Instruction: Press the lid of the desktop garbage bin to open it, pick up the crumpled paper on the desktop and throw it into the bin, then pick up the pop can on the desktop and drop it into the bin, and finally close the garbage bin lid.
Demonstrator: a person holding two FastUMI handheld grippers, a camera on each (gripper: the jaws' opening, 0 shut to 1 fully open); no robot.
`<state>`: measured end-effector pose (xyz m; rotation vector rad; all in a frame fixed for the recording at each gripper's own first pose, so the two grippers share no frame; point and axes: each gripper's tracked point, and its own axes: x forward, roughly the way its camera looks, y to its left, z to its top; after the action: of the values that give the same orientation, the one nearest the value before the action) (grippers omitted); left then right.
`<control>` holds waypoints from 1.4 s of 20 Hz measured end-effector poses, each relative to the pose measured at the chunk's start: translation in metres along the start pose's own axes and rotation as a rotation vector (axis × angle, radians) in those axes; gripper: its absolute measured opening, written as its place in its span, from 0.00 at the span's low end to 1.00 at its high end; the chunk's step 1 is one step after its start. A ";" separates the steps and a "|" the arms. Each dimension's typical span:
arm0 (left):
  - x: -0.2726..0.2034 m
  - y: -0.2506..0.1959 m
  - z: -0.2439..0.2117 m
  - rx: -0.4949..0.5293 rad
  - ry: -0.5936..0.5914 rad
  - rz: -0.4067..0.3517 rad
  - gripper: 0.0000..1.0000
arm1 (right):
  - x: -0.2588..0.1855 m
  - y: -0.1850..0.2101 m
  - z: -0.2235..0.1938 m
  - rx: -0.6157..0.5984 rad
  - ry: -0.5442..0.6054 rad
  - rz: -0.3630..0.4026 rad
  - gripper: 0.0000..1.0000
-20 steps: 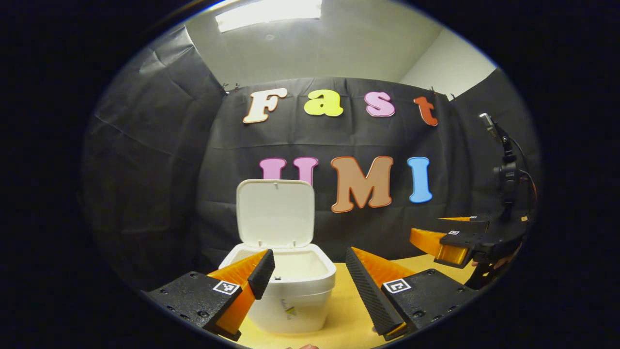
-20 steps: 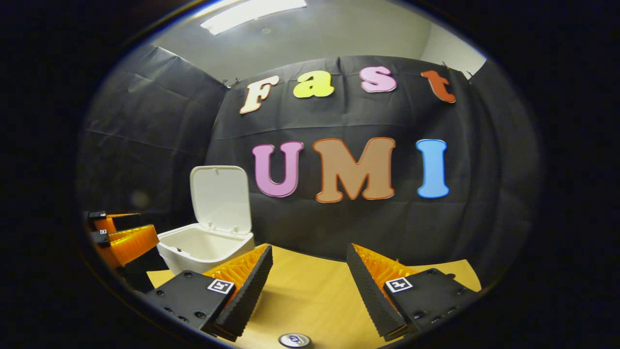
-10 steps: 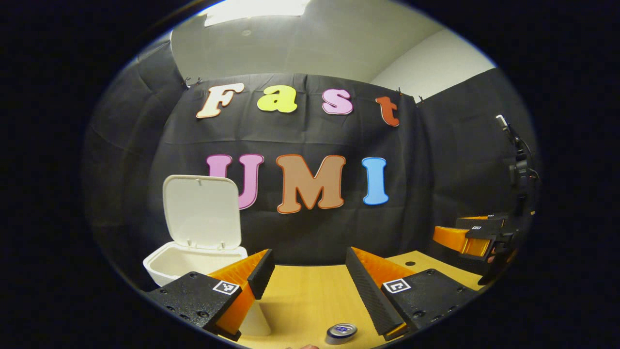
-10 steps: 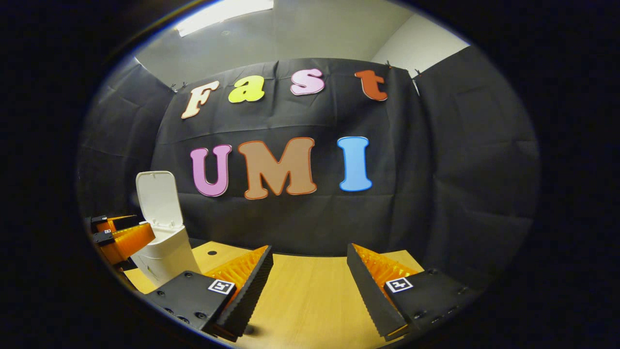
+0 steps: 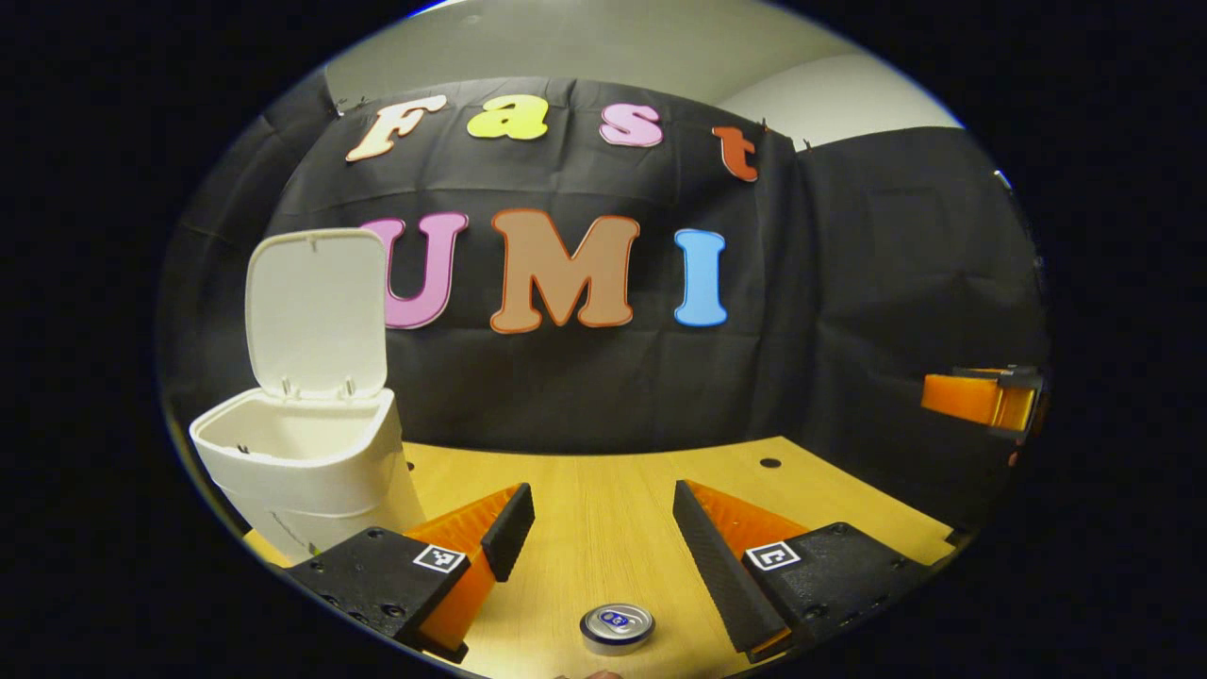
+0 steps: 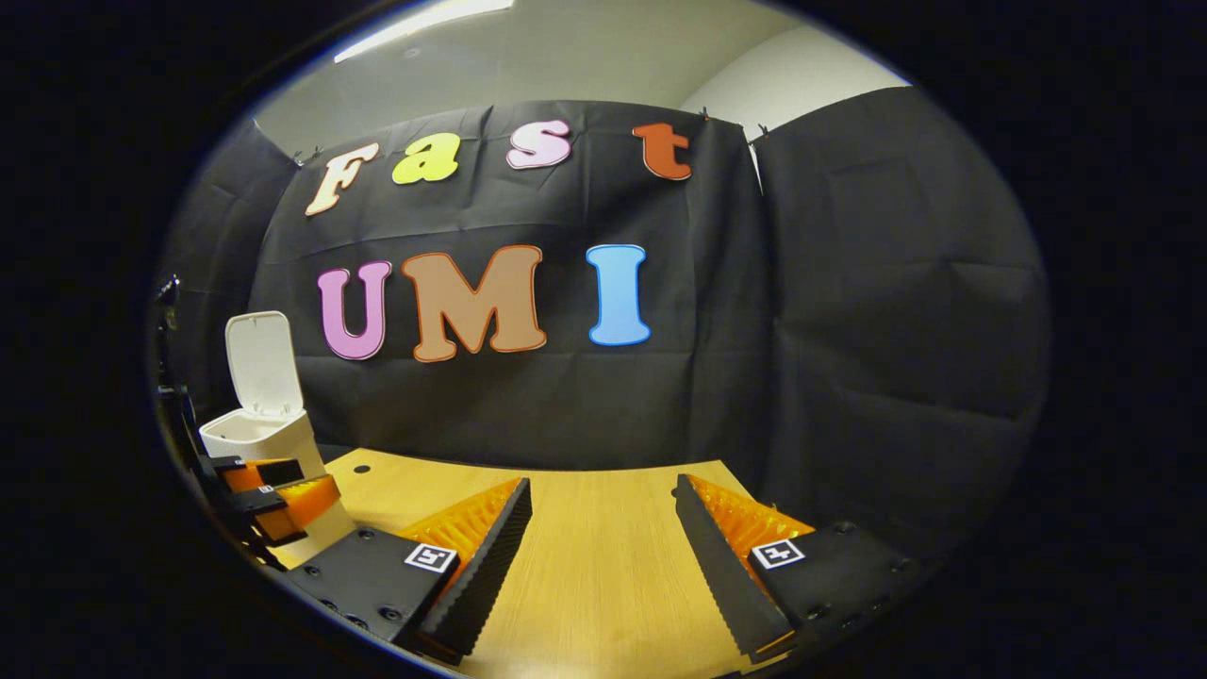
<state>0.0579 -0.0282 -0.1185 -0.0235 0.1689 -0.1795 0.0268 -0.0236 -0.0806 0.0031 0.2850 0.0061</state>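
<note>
The white desktop bin (image 5: pixel 302 467) stands at the left of the left gripper view, its lid (image 5: pixel 314 313) tipped up and open. A silver pop can (image 5: pixel 617 627) stands upright on the wooden table (image 5: pixel 603 505), just below and between the spread fingers of my left gripper (image 5: pixel 603 514), which is open and holds nothing. In the right gripper view the bin (image 6: pixel 259 436) is small at the far left with the lid (image 6: pixel 262 364) up. My right gripper (image 6: pixel 603 514) is open over bare table (image 6: pixel 585 575). The left gripper (image 6: pixel 273 490) shows beside the bin there.
The other gripper (image 5: pixel 981 401) hangs at the right edge of the left gripper view. A small dark hole (image 5: pixel 770 463) marks the table near the back. Black cloth walls close the table at the back and right.
Both views have swung rightward, so the bin slid to the left in each. The left gripper tilted down and the pop can came fuller into view between its fingers. Both grippers stayed open.
</note>
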 end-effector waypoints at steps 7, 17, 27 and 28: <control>0.011 -0.007 -0.077 0.004 0.131 0.007 0.92 | -0.012 -0.017 -0.027 -0.043 0.078 -0.043 0.97; 0.020 -0.008 -0.159 0.008 0.238 0.026 0.92 | -0.023 -0.019 -0.059 -0.126 0.170 -0.044 0.97; 0.018 -0.004 -0.175 0.026 0.243 0.015 0.79 | -0.038 -0.008 -0.064 -0.195 0.184 -0.011 0.99; 0.018 -0.004 -0.167 0.035 0.236 0.011 0.78 | -0.038 -0.005 -0.064 -0.191 0.181 -0.004 0.99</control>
<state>0.0464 -0.0363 -0.2862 0.0333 0.4008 -0.1738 -0.0274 -0.0284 -0.1311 -0.1883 0.4646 0.0296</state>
